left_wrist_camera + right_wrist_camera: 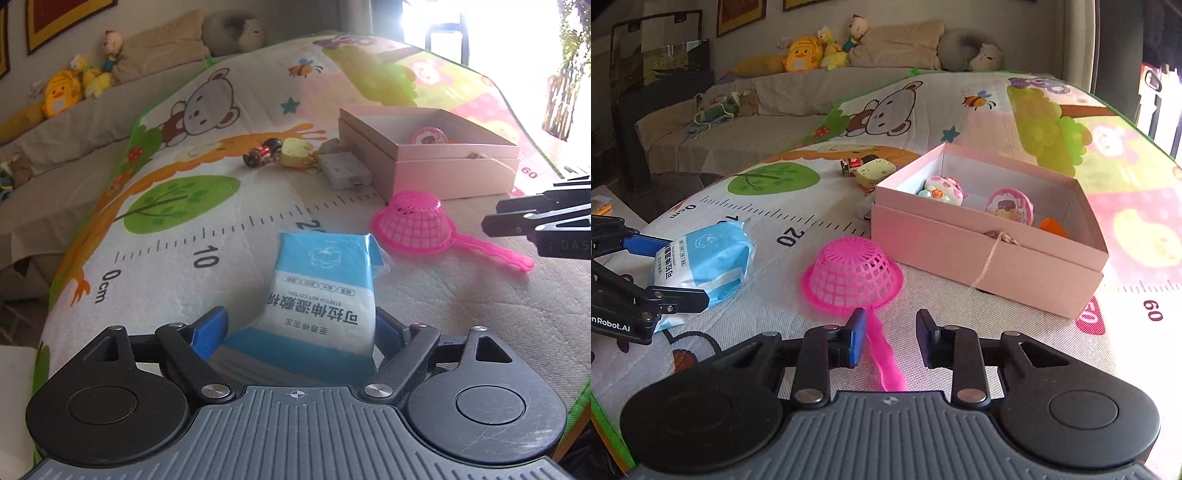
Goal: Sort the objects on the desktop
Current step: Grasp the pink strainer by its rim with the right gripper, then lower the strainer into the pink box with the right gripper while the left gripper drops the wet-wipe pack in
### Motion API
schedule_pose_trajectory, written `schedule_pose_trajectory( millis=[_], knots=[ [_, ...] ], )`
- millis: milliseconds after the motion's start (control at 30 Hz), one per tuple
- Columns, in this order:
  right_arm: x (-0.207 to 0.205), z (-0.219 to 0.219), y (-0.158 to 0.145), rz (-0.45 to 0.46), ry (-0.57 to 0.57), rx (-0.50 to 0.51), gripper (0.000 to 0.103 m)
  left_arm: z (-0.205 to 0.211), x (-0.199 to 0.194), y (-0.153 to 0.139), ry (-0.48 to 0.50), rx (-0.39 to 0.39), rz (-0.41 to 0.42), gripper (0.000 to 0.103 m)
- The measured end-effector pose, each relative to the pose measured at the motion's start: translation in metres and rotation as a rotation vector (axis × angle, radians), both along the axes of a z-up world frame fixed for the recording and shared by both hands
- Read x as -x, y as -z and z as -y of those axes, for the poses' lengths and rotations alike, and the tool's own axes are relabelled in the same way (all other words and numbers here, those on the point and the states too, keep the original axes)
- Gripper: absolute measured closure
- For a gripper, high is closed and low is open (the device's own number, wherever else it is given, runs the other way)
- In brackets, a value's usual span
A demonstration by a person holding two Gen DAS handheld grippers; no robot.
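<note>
A blue-and-white wet cotton packet lies tilted on the play mat between the fingers of my left gripper. The jaws stand wide, so it is open. From the right wrist view the same packet sits inside the left gripper. A pink plastic strainer lies upside down on the mat. Its handle runs between the fingers of my right gripper, beside the left pad and apart from the right one, so this gripper is open. The right gripper also shows at the left wrist view's right edge.
An open pink box holding several toys stands behind the strainer. Left of the box lie a toy car, a yellow toy and a white adapter. A sofa with plush toys lines the back.
</note>
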State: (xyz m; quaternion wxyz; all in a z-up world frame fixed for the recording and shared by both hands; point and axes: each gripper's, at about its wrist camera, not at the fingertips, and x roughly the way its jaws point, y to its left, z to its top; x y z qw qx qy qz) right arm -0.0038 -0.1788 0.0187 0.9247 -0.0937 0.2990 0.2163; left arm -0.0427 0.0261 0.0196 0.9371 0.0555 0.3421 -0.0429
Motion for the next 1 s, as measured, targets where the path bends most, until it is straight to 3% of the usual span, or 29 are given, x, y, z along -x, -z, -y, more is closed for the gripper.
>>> schedule_pose_trajectory(
  millis=[33,67,133,267,367,633,733,800,1000],
  knots=[
    [0.004,0.005,-0.005,0.013,0.003,-0.008,0.064,-0.001,0.0,0.001,-0.004,0.001,-0.004,0.013],
    [0.007,0.014,-0.011,0.003,0.006,-0.027,0.047,-0.001,0.002,0.001,-0.007,0.002,-0.006,0.013],
    [0.017,0.029,-0.019,-0.01,-0.001,-0.064,0.032,-0.001,0.003,0.001,-0.007,0.004,-0.004,0.013],
    [0.028,0.03,-0.023,-0.027,-0.061,-0.046,0.023,0.001,0.002,0.0,0.0,0.016,-0.001,0.012],
    [0.009,0.008,-0.019,-0.03,-0.088,-0.035,0.018,0.005,0.0,0.001,0.0,0.006,-0.003,0.012],
    [-0.053,-0.05,0.01,-0.132,-0.152,-0.007,0.02,0.019,-0.018,-0.001,0.022,-0.052,0.01,0.011],
    [-0.052,-0.059,0.015,-0.112,-0.153,0.023,0.031,0.019,-0.025,0.001,0.013,-0.052,0.01,0.02],
    [-0.048,-0.062,0.014,-0.104,-0.153,0.047,0.031,0.019,-0.027,0.002,0.01,-0.038,-0.001,0.037],
    [-0.023,-0.051,0.004,-0.121,-0.14,0.069,0.031,0.018,-0.014,0.001,0.031,-0.022,0.008,0.044]
  ],
)
